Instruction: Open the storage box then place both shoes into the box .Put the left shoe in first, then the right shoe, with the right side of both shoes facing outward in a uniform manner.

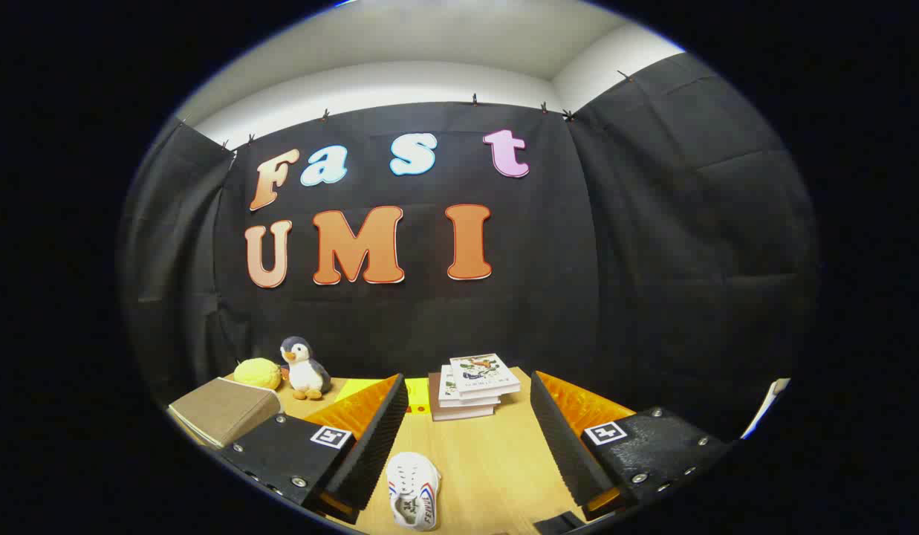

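Gripper (470, 416) spread wide, fingers well apart, nothing btwn them but bare table; holding nothing. Held high and level, looking across tabletop (489, 461) toward booth wall, prob. a survey pose before first move rather than an approach.

White shoe (413, 490) w/ red-blue side stripes just below and btwn fingers, nearer left finger, lying on wood, one end pointing at camera. Can't tell left or right shoe from this angle. Low position relative to fingers suggests gripper well above it, so a drop and tilt needed before any grasp.

Brown flat box-like thing (223, 409) beyond left finger, at table's far-left, lid seemingly down; poss. the storage box, not certain. If so, opening step not yet done, and that comes before either shoe.

Other stuff: stack of books (474, 386) straight ahead beyond fingers, mid-table. Plush penguin (304, 368) and yellow round plush (257, 373) at back, just behind brown box, penguin touching or nearly touching yellow one. Yellow sheet (414, 390) flat on table near books.

Obstacles: plush pair close behind box, could crowd a lid swinging back. Books clear of shoe, well apart from box.
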Action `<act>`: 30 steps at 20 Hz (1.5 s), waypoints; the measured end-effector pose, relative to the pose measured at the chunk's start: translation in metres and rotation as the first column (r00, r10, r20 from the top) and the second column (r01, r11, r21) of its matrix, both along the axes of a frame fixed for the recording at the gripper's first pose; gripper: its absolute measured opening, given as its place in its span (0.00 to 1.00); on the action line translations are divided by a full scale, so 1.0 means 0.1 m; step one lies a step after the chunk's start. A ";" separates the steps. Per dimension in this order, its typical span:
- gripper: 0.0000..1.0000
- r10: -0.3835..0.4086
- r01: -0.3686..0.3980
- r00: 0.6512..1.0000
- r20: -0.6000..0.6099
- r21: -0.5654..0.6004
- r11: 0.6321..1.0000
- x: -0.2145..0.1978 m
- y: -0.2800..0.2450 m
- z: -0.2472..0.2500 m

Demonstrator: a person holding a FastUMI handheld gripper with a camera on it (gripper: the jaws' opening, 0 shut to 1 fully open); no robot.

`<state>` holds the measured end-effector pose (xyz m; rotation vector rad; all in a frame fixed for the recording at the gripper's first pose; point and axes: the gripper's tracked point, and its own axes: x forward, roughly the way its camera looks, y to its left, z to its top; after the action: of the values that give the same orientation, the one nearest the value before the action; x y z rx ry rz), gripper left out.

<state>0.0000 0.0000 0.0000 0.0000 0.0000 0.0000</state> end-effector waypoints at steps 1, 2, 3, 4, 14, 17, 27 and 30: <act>0.98 -0.008 0.008 1.000 -0.009 0.004 1.000 -0.05 0.00 -0.04; 0.98 -0.010 0.010 1.000 -0.018 0.008 1.000 -0.10 0.02 -0.06; 0.98 -0.007 0.007 1.000 -0.028 0.014 1.000 -0.13 0.05 -0.07; 0.98 -0.002 0.003 0.999 -0.037 0.021 1.000 -0.14 0.08 -0.08; 0.98 0.037 -0.038 0.999 -0.032 -0.001 0.999 -0.23 0.21 0.02; 0.98 0.059 -0.060 0.997 -0.039 -0.002 0.998 -0.20 0.26 0.00; 0.98 0.306 -0.282 0.940 -0.150 0.163 0.946 0.01 0.88 -0.38; 0.98 0.408 -0.346 0.890 -0.201 0.286 0.894 0.07 1.17 -0.59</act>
<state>0.0070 0.1172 -0.0586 0.2467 0.2613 0.3955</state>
